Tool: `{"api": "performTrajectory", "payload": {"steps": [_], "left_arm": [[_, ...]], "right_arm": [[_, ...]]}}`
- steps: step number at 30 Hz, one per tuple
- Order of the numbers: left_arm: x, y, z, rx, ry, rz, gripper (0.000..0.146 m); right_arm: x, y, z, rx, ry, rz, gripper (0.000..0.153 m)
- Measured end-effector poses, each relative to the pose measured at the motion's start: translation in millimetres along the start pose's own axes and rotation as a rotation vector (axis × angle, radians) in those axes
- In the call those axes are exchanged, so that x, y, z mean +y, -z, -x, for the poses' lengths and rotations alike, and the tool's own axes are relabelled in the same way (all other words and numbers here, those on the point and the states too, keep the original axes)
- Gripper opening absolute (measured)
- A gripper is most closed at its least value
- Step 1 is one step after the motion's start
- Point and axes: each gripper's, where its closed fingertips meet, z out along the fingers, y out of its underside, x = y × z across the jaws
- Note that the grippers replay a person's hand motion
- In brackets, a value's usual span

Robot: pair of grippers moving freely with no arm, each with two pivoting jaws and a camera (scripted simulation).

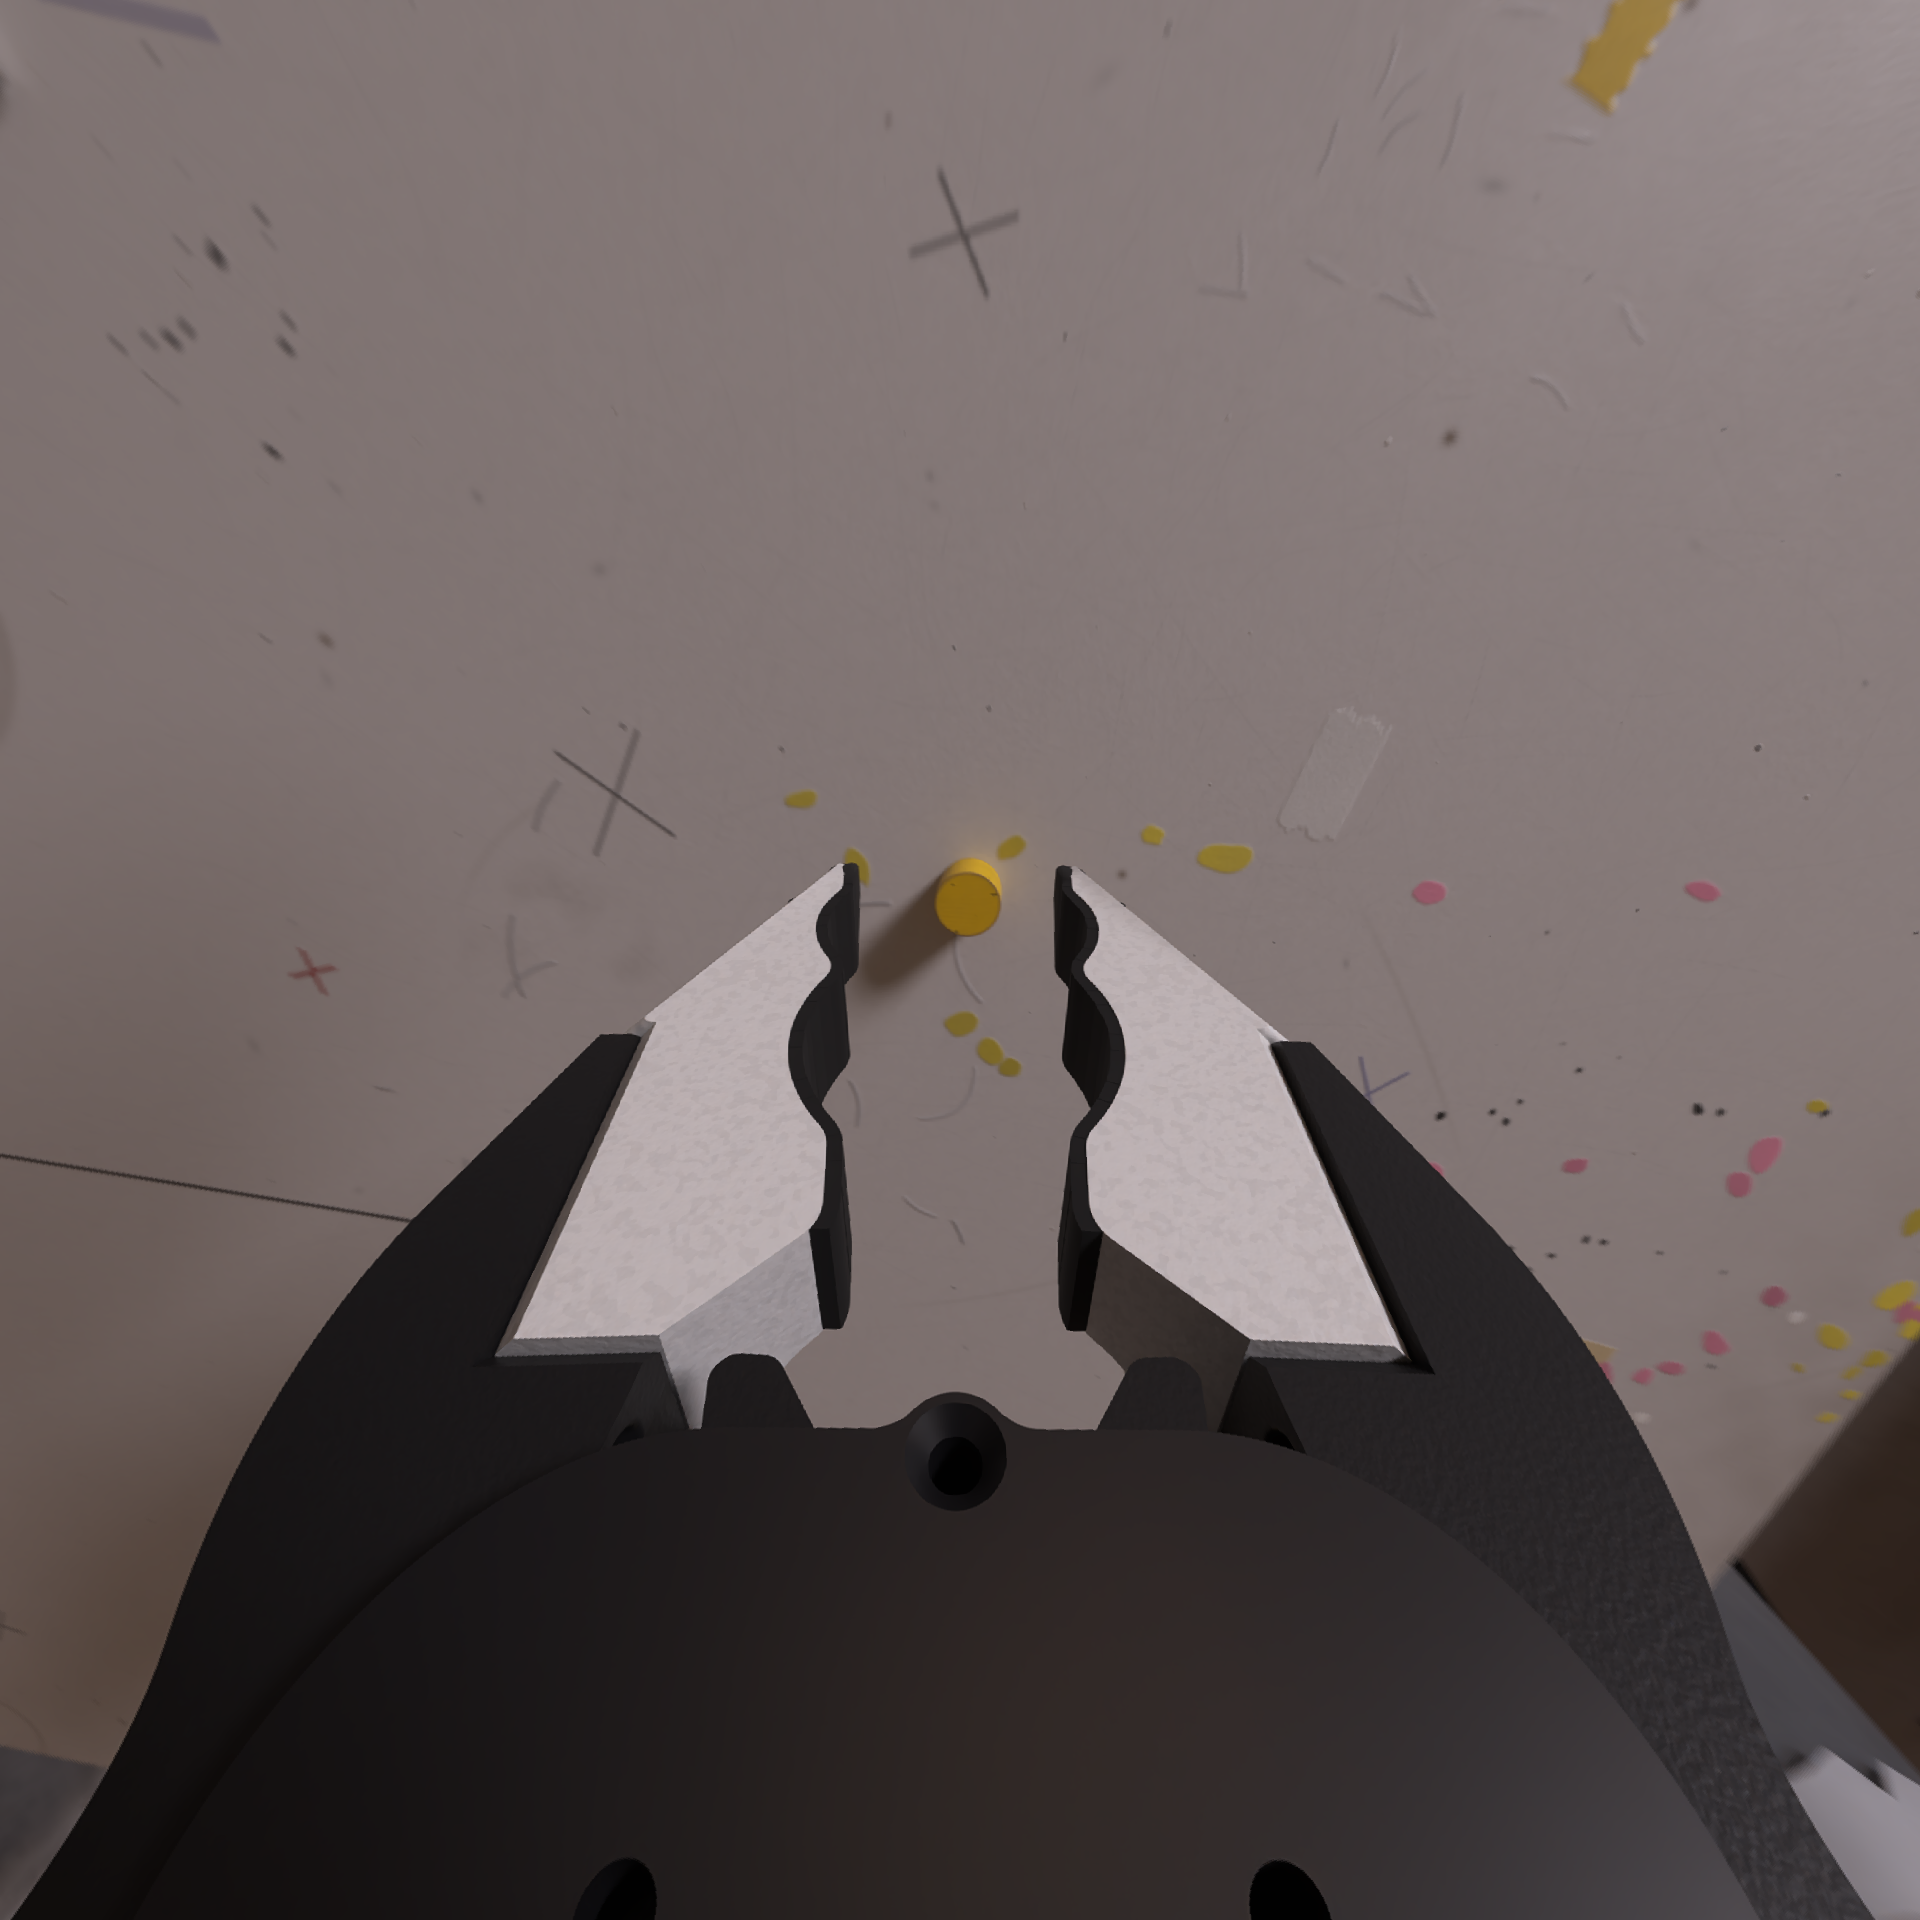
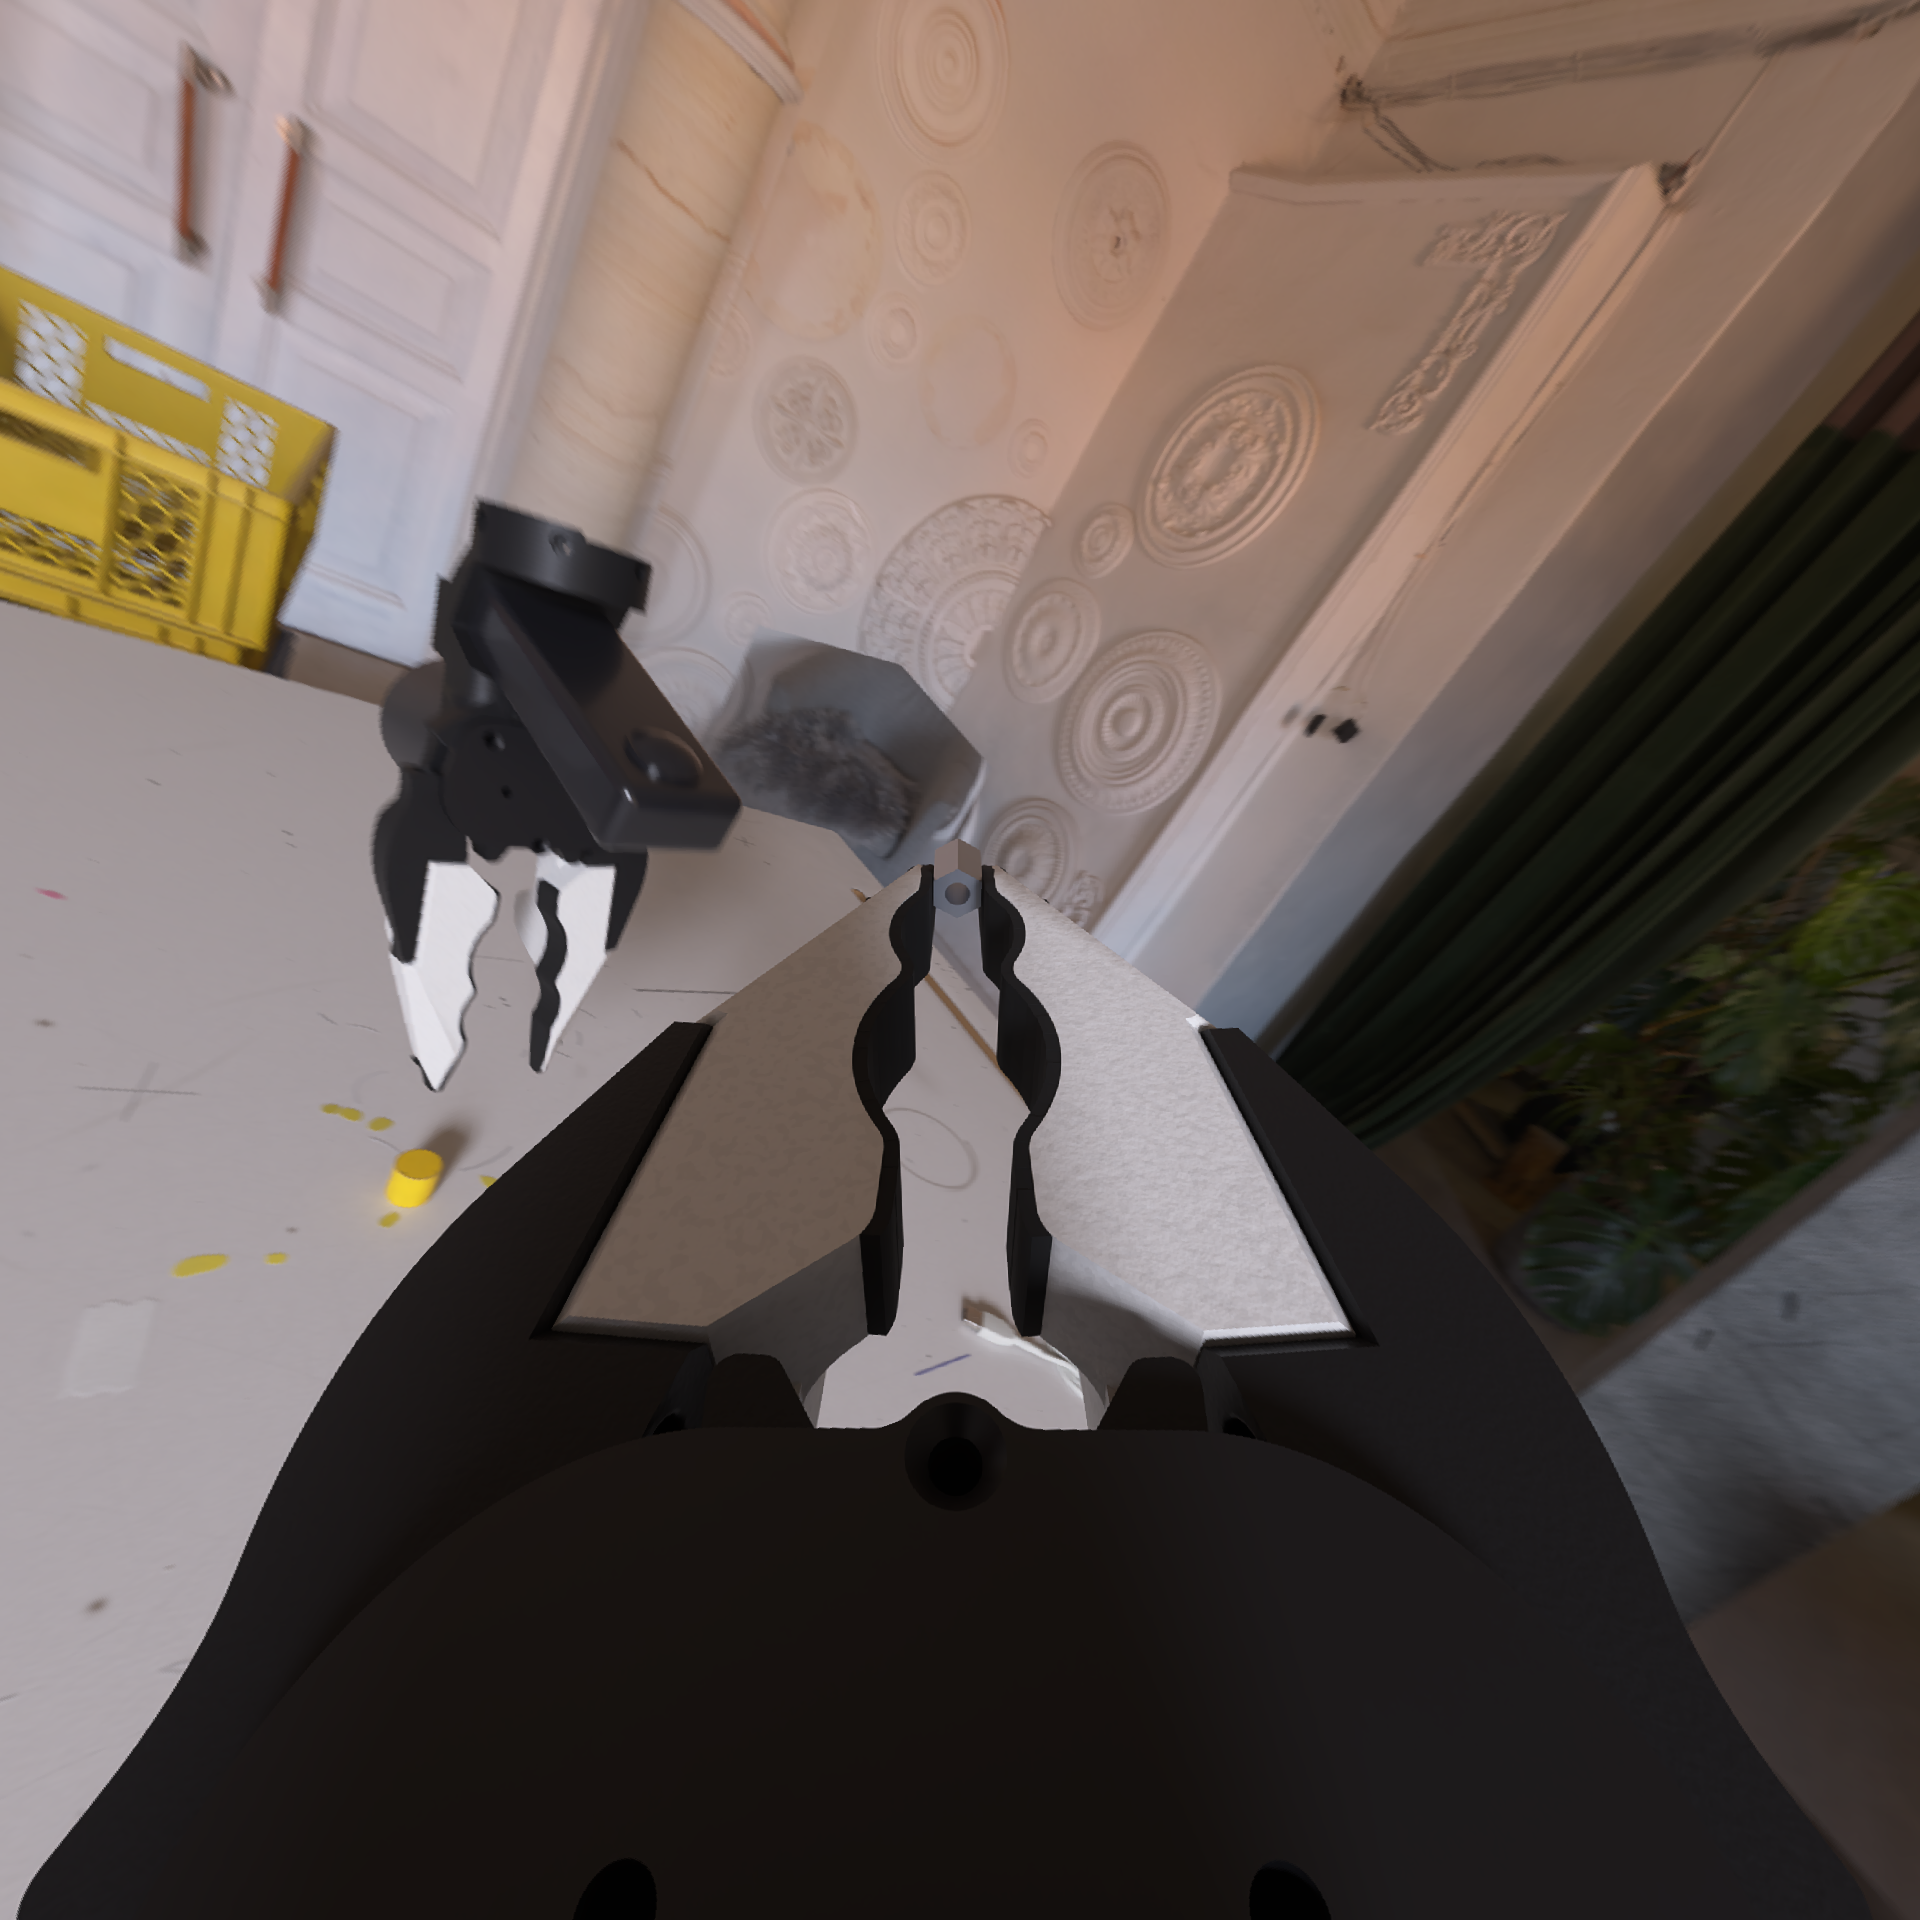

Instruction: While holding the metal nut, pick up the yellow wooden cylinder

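Metal glints at the tips of the right gripper point(image 2: 954, 891), whose fingers are pinched on the small metal nut point(image 2: 953, 891), lifted off the table point(image 2: 156, 1455). Beyond and to its left, the left gripper point(image 2: 484, 1062) hangs above the table with its jaws spread and nothing between them. From the left wrist view, that left gripper point(image 1: 956, 883) points down at the yellow wooden cylinder point(image 1: 968, 900), which stands upright on the paint-flecked table point(image 1: 520, 520), just past the fingertips and between their lines, untouched. Farther back, a yellow crate point(image 2: 135, 499) sits at the table's far edge.
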Motion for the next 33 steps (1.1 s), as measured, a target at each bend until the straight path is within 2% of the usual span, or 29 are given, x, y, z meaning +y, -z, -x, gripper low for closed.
{"api": "performTrajectory", "payload": {"steps": [3, 5, 7, 9, 13, 17, 19, 22, 28, 30, 33], "left_arm": [[9, -18, -3, 0.039, 0.117, 0.109, 0.031], [14, -28, -7, 0.080, 0.297, 0.150, 0.025], [12, -35, -12, 0.141, 0.484, 0.127, 0.024], [12, -41, -15, 0.153, 0.563, 0.103, 0.023], [37, -56, -14, 0.039, 0.491, 0.254, 0.027], [57, -61, -4, -0.119, 0.392, 0.406, 0.040], [59, -64, -2, -0.131, 0.350, 0.443, 0.052], [63, -71, -4, -0.096, 0.344, 0.512, 0.056], [59, -82, -6, 0.036, 0.388, 0.519, 0.055], [60, -83, -6, 0.060, 0.392, 0.521, 0.049], [61, -82, -7, 0.095, 0.372, 0.539, 0.028]], "right_arm": [[0, 9, -2, -0.061, -0.052, -0.066, 0.008], [-4, 15, 0, -0.093, -0.049, -0.104, 0.008], [-8, 20, 3, -0.115, -0.027, -0.122, 0.008], [-16, 25, 5, -0.132, -0.008, -0.152, 0.008], [-31, 36, 9, -0.176, -0.027, -0.252, 0.008], [-37, 44, 9, -0.195, -0.041, -0.303, 0.008], [-40, 48, 9, -0.205, -0.038, -0.318, 0.008], [-42, 54, 10, -0.213, -0.028, -0.335, 0.008], [-45, 62, 10, -0.214, -0.018, -0.353, 0.008], [-47, 63, 11, -0.219, -0.017, -0.366, 0.008], [-47, 62, 11, -0.224, -0.015, -0.364, 0.008]]}}
